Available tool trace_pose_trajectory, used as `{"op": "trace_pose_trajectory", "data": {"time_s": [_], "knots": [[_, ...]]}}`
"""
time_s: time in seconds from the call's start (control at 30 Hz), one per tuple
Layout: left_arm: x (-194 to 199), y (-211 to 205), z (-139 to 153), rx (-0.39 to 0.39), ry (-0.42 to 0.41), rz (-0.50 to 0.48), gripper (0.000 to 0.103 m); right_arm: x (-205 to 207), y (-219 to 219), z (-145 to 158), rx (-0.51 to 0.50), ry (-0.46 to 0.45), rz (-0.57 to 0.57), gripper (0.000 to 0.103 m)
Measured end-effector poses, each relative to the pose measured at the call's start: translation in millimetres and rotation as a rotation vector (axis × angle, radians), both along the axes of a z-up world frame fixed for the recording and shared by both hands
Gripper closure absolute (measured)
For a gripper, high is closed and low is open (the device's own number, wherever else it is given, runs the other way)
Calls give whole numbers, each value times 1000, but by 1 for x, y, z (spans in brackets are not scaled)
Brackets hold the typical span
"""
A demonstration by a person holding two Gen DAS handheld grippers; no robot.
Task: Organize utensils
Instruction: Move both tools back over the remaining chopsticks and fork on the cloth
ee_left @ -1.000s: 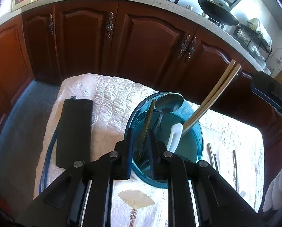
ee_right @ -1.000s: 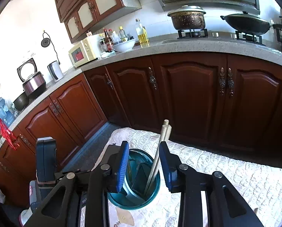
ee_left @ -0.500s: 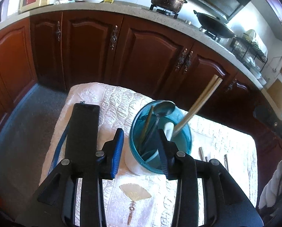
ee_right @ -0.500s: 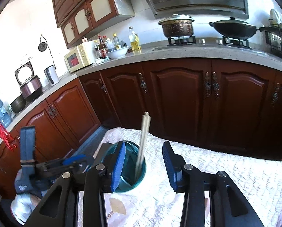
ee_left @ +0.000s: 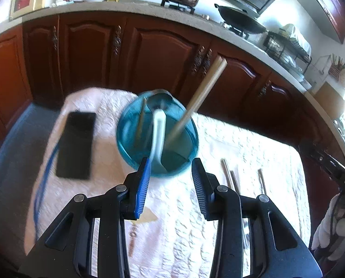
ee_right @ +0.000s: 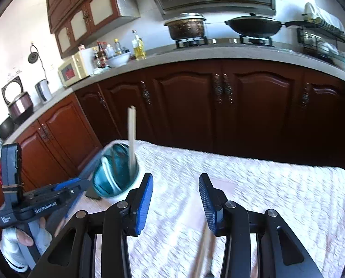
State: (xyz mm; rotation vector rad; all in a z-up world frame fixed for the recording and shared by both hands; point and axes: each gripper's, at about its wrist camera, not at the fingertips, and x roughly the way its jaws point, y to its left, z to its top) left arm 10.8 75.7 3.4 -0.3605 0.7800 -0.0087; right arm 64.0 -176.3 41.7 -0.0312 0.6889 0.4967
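A blue utensil holder (ee_left: 157, 136) stands on the white quilted cloth (ee_left: 177, 220). It holds a pair of wooden chopsticks (ee_left: 202, 92), a white spoon (ee_left: 158, 129), a metal spoon (ee_left: 159, 99) and a thin stick. My left gripper (ee_left: 171, 169) is open and empty, just in front of the holder. Several loose metal utensils (ee_left: 230, 178) lie on the cloth to its right. In the right wrist view the holder (ee_right: 114, 173) is at the left, and my right gripper (ee_right: 175, 185) is open and empty above the cloth. A wooden stick (ee_right: 202, 252) lies blurred below it.
A black phone-like slab (ee_left: 76, 144) with a blue cord lies left of the holder. Dark wooden cabinets (ee_right: 218, 106) stand behind the cloth-covered table, under a counter with pots and bottles. The hand with the left gripper (ee_right: 40, 203) shows at the left.
My left gripper has let go of the holder, opened and pulled back. My right gripper has drawn back and to the right, away from the chopsticks in the holder.
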Motion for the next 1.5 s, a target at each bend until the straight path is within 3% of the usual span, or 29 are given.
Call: {"op": "trace_pose_trajectory", "data": {"time_s": [0.7,1.5], "knots": [[0,-84,-52,7,111,-171,67,-22,-95,-72,-63,154,-158,61],[30,-122,-81,43,179,-260,67,-5,-128,-107,-43,244,-230,61]]}}
